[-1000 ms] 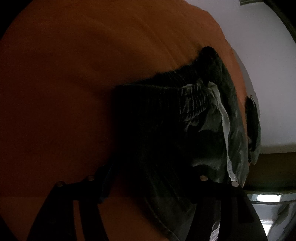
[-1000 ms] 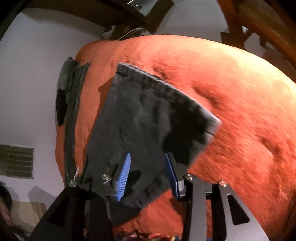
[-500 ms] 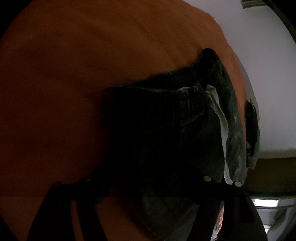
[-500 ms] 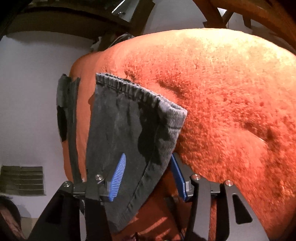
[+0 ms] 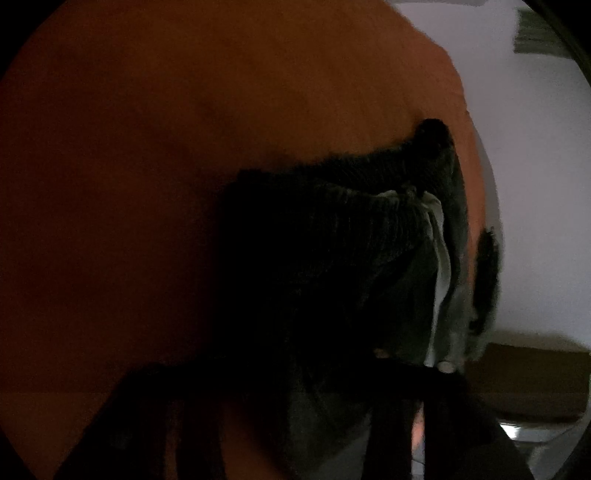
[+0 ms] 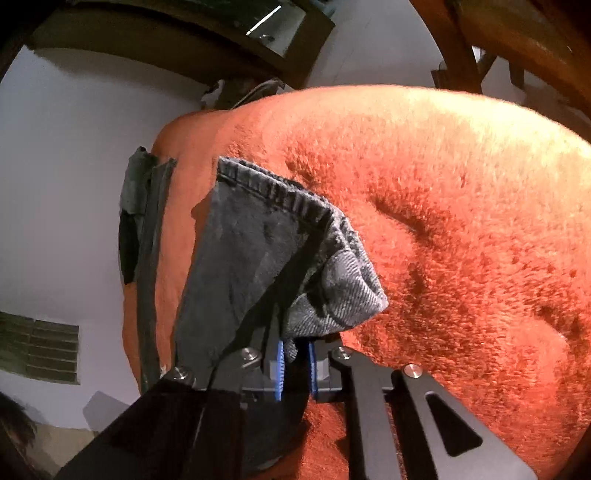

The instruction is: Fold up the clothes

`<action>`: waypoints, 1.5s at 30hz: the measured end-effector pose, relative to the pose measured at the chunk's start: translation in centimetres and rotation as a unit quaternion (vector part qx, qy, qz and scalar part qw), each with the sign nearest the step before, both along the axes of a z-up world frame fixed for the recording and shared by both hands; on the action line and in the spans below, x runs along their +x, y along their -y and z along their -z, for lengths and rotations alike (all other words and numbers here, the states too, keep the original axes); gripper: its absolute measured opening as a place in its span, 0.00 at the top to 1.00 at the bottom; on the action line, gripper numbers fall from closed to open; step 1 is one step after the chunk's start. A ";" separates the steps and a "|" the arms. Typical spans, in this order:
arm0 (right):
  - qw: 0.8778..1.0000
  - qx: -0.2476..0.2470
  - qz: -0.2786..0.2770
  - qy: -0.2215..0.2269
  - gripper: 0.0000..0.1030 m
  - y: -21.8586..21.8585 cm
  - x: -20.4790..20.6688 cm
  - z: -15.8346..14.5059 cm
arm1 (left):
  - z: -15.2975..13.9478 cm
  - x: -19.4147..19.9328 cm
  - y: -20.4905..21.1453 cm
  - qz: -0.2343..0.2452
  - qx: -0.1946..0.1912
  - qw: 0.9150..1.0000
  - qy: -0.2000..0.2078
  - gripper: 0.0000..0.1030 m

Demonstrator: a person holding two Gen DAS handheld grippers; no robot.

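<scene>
Dark grey denim trousers [image 6: 251, 251] lie on an orange fleece blanket [image 6: 461, 240]. My right gripper [image 6: 295, 356] is shut on a bunched corner of the denim, pinched between its blue pads [image 6: 279, 363], and that corner curls up off the blanket. The left wrist view is very dark. There the trousers [image 5: 332, 258] show a ribbed waistband and pale pocket lining [image 5: 439, 266]. My left gripper [image 5: 295, 380] is only a black outline low in that view with cloth across it, and the gap between its fingers is hidden.
A dark strip of cloth [image 6: 147, 221] hangs along the blanket's left edge by a white wall [image 6: 62, 147]. A dark shelf [image 6: 184, 33] and a wooden frame [image 6: 517, 33] stand beyond the blanket. A vent grille [image 6: 37, 347] is low on the wall.
My right gripper's pads have come together on the denim corner, which has folded and lifted. In the left view the trousers have bunched closer and the picture has darkened.
</scene>
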State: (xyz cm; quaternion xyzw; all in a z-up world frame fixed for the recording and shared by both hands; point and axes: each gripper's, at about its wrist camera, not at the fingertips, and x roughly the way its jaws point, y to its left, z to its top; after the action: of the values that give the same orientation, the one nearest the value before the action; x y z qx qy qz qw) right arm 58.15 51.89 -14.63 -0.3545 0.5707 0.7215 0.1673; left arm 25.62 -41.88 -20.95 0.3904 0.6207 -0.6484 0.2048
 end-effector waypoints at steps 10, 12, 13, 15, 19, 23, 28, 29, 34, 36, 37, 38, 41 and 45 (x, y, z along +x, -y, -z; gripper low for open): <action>1.000 -0.007 -0.017 -0.012 0.81 0.4 -1.7 0.8 | -1.3 -2.9 -1.4 0.043 -0.052 0.998 -0.013 0.68; 1.000 0.010 -0.024 -0.012 0.89 0.4 -2.0 0.1 | -2.2 -2.8 -1.5 0.030 -0.039 0.998 -0.049 0.72; 0.999 0.016 -0.027 -0.013 0.89 0.4 -2.2 -0.3 | -2.8 -2.9 -1.7 0.034 -0.047 0.997 -0.050 0.73; 0.999 0.021 -0.028 -0.017 0.89 0.4 -2.6 -0.9 | -3.9 -3.8 -1.9 0.047 -0.065 0.996 -0.049 0.74; 0.998 0.040 -0.037 -0.007 0.91 0.6 -3.4 -1.5 | -4.6 -4.0 -1.7 0.044 -0.082 0.995 -0.030 0.74; 0.998 0.054 -0.019 -0.002 0.95 0.1 -3.4 -3.3 | -6.9 -0.9 -2.8 0.028 -0.089 0.995 -0.037 0.76; 0.998 0.066 0.000 -0.015 0.96 -0.1 -2.7 -7.6 | -12.5 1.4 -5.2 0.034 -0.110 0.992 -0.055 0.79; 0.997 0.069 0.004 -0.018 0.96 0.0 -2.4 -8.6 | -13.4 1.8 -5.6 0.033 -0.110 0.992 -0.056 0.79; 0.997 0.066 0.045 -0.016 0.96 -0.9 0.4 -11.5 | -13.8 3.8 -6.2 0.006 -0.071 0.997 -0.035 0.79; 0.996 0.062 0.059 -0.008 0.96 -1.5 1.7 -12.1 | -13.5 5.4 -6.4 -0.009 -0.054 0.998 -0.027 0.79; 0.996 0.064 0.056 -0.006 0.96 -1.7 1.8 -12.3 | -13.1 5.7 -6.3 -0.014 -0.048 0.998 -0.026 0.79; 0.997 0.067 0.050 -0.004 0.96 -2.1 1.6 -12.5 | -12.7 6.0 -6.1 -0.018 -0.042 0.999 -0.025 0.79; 0.997 0.068 0.029 -0.007 0.96 -3.3 -0.6 -13.0 | -12.3 4.2 -5.6 -0.024 -0.017 0.999 -0.017 0.78; 0.994 0.093 -0.045 -0.020 0.96 -3.8 -9.6 -15.3 | -12.4 0.5 -4.9 -0.027 0.013 0.999 -0.009 0.77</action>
State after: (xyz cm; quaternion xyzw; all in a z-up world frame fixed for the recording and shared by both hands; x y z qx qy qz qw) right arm 48.50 55.65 0.62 -0.3478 0.4879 0.7854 0.1554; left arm 26.14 -36.98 -8.55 0.3700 0.6416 -0.6378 0.2114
